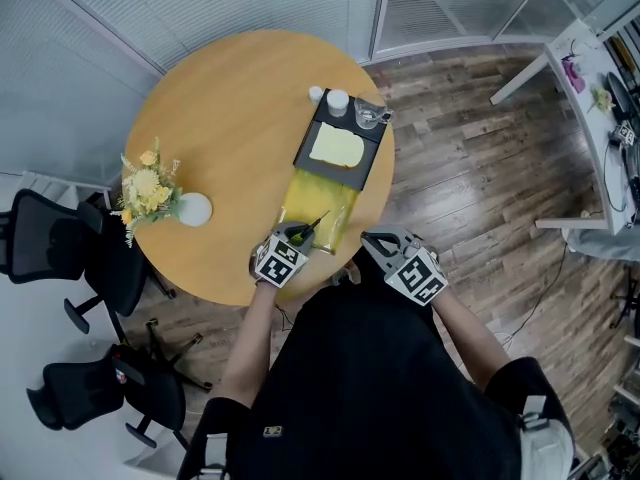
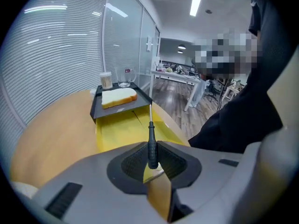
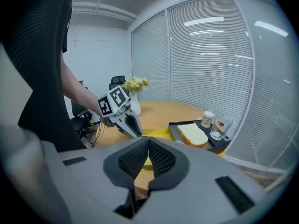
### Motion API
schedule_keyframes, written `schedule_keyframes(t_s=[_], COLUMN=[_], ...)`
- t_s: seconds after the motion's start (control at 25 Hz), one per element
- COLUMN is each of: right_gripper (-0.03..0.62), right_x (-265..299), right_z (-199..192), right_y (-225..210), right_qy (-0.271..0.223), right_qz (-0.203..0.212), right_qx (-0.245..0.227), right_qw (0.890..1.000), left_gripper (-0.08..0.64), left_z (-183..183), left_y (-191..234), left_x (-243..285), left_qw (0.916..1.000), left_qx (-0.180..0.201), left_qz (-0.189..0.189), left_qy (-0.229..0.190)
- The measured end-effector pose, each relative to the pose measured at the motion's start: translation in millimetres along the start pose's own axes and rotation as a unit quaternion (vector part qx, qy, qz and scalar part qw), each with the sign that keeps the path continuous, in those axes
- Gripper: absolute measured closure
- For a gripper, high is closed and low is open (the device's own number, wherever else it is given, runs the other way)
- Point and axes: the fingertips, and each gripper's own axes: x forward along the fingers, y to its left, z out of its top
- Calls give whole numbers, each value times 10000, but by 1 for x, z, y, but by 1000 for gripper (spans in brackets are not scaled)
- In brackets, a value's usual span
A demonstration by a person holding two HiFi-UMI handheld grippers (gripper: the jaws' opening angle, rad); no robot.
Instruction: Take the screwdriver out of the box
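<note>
The slim screwdriver with the ribbed black handle and thin steel shaft (image 2: pixel 151 133) is pinched in my left gripper (image 2: pixel 152 155). The two dark textured pads press on the lower end of the handle, so the shaft sticks out ahead of me and points toward the far end of the table. I hold it low on the handle because, I judge, that was the part easiest to reach.

It hangs over the near end of the shallow, open yellow plastic box (image 2: pixel 117 130). I cannot tell whether it has cleared the rim. The head view places it over the box's near end, so I judge the lift is under way and the carry clear of the box is not yet finished.

A black rectangular tray (image 2: pixel 119 111) covers the far end of the box and carries a pale slice of bread (image 2: pixel 118 97). That leaves only the near end open, which explains why I come at the box from my own side. Behind the bread stand a small white cup (image 2: pixel 106 80) and a clear glass mug (image 2: pixel 124 77).

My right gripper (image 3: pixel 149 158) has its pads pressed together on nothing. It waits off the edge of the round wooden table (image 1: pixel 225 98), out of the way. A white vase of yellow flowers (image 1: pixel 190 209) stands well apart on my left.
</note>
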Motion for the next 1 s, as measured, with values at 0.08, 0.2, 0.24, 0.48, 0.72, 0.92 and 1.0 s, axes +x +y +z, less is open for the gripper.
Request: schedule_keyframes(t_s=[0.08, 0.2, 0.24, 0.48, 0.72, 0.92, 1.0], right_gripper=[588, 588, 588, 588, 588, 588, 588], right_x=[1, 2, 2, -2, -6, -4, -3], right_z=[2, 4, 5, 6, 8, 16, 19], right_y=[5, 12, 14, 27, 39, 48, 51], right_qy=[-80, -214, -233, -229, -158, -230, -240], right_qz=[11, 1, -16, -76, -68, 11, 50], right_qx=[-4, 2, 7, -38, -148, -266, -301], right_qw=[10000, 9998, 9997, 9997, 9997, 9994, 9992], left_gripper=[490, 489, 489, 489, 489, 491, 491], left_z=[-3, -10, -13, -10, -2, 7, 13], left_y=[-7, -17, -20, -27, -33, -40, -45], left_x=[-7, -14, -17, -47, -81, -108, -116], left_qw=[9998, 9980, 9969, 9822, 9684, 9620, 9599], left_qx=[-125, -438, -560, -1303, -1473, -1336, -1271], left_qz=[-18, -132, -158, -85, 193, 463, 461], left_qy=[-169, -439, -531, -1351, -2003, -2338, -2458])
